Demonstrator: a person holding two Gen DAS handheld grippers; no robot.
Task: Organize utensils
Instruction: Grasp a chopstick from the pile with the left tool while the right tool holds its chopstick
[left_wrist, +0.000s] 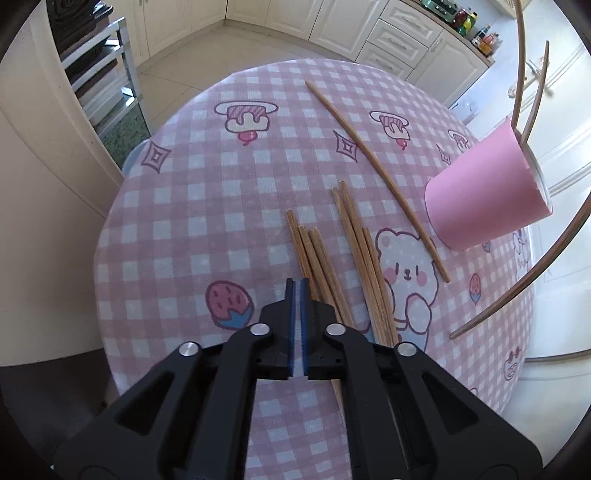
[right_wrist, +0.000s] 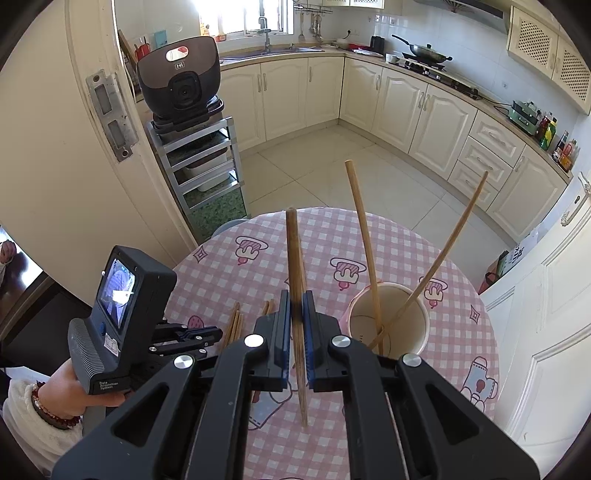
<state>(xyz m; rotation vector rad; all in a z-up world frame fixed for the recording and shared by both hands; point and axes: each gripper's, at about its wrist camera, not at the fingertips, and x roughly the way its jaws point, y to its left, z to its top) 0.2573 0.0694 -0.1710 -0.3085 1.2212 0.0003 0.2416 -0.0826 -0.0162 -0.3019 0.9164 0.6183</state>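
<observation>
Several wooden chopsticks lie on the pink checked table; one long chopstick lies apart toward the pink cup. My left gripper is shut and empty, low over the near ends of the loose chopsticks. My right gripper is shut on a dark wooden chopstick, held upright above the table, left of the cup. The cup holds two chopsticks that lean out of it. In the left wrist view the held chopstick hangs at the right.
The left gripper's body and the hand holding it are at the left in the right wrist view. A metal shelf rack with a cooker stands beyond the table. Kitchen cabinets line the far wall. The table edge drops off left.
</observation>
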